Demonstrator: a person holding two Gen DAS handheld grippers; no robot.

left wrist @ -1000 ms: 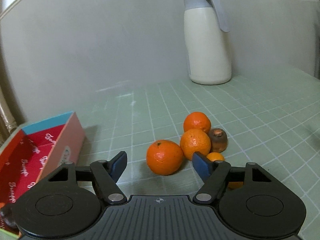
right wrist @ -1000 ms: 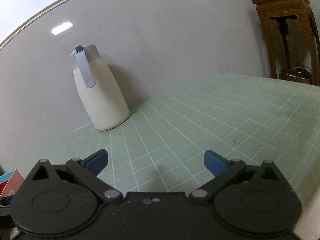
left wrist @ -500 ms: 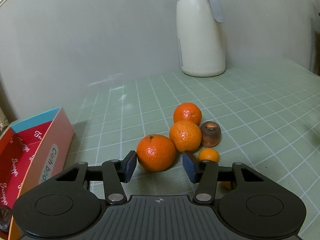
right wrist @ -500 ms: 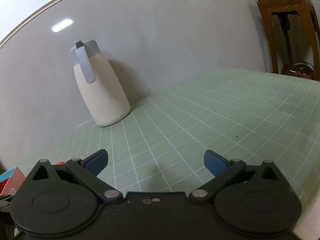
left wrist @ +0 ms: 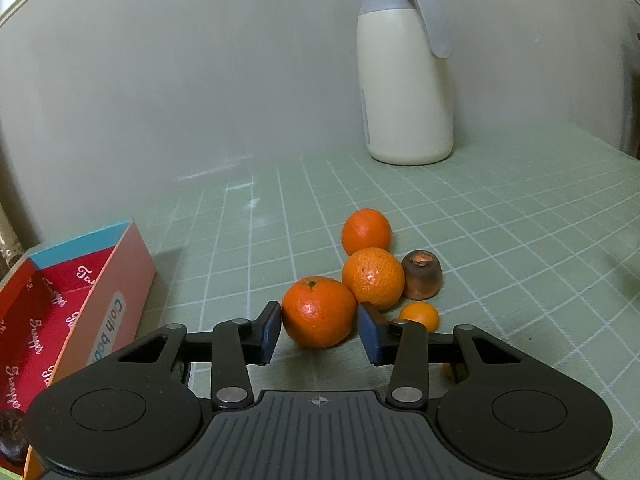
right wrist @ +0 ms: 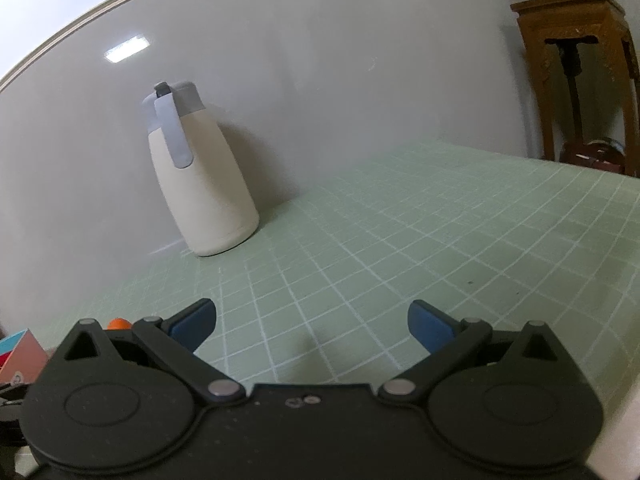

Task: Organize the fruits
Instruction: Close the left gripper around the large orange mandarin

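L gripper point(left wrist: 318, 330) has just been closing, jaws now pinching the front orange point(left wrist: 319, 312) from both sides, so the pick looks secured; next prob. a lift to the red box point(left wrist: 60, 312) off to its left. Other fruit sits just beyond its right pad. R gripper point(right wrist: 312, 326) is spread, empty; its view shows a wooden stand point(right wrist: 576, 68) the L view lacks, and barely any fruit.

Left hand-held gripper point(left wrist: 319, 332) closing; right point(right wrist: 312, 322) agape
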